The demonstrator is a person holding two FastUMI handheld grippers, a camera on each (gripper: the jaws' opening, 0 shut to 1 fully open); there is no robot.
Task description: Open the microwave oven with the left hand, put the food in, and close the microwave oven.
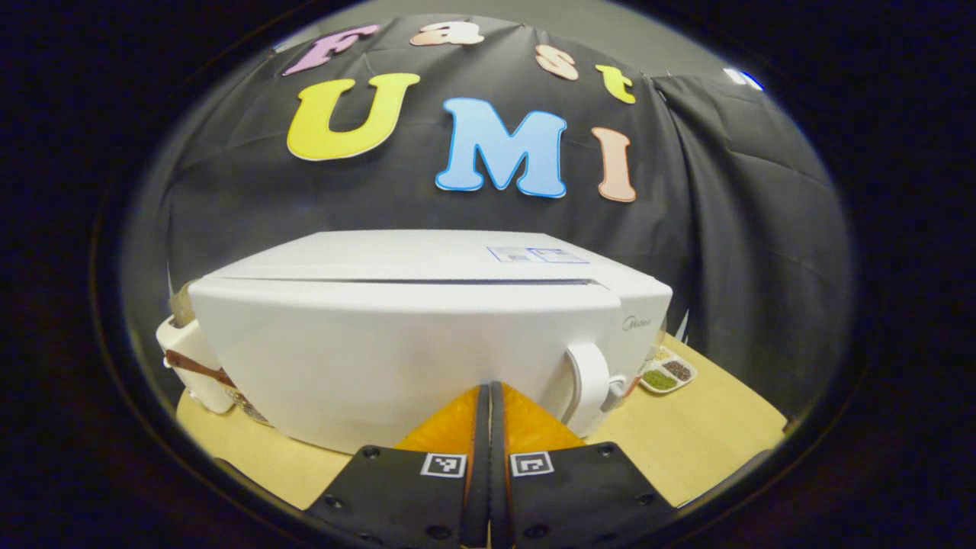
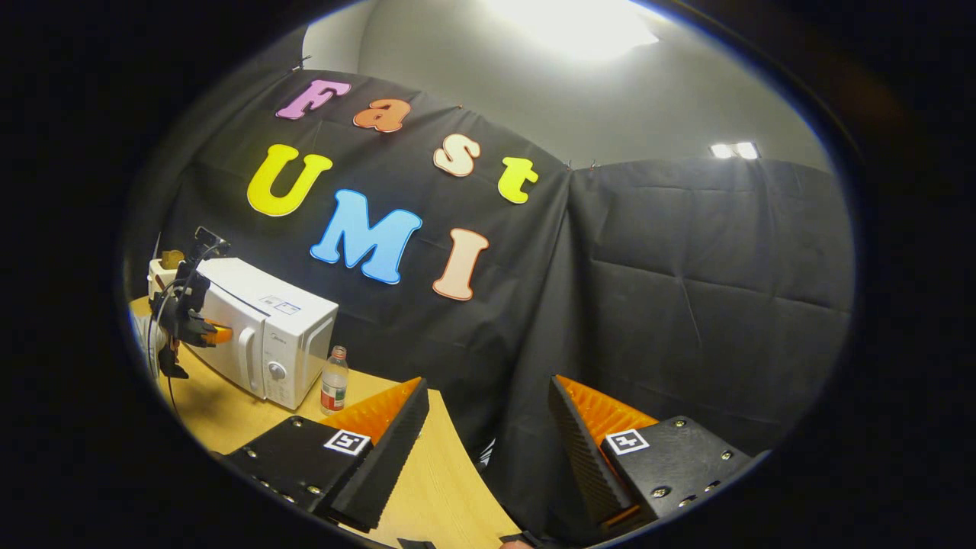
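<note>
The white microwave stands on the wooden table, its door closed and its curved handle on the right of the door. My left gripper is shut with nothing between its fingers, its tips right at the door, left of the handle. In the right gripper view the microwave sits far off at the left, with the left gripper against its front. My right gripper hangs open and empty above the table's edge. A small white dish with green and brown food lies right of the microwave.
A white container stands left of the microwave. A small plastic bottle stands right of it. The wooden table ends near the right gripper, with the black cloth wall behind.
</note>
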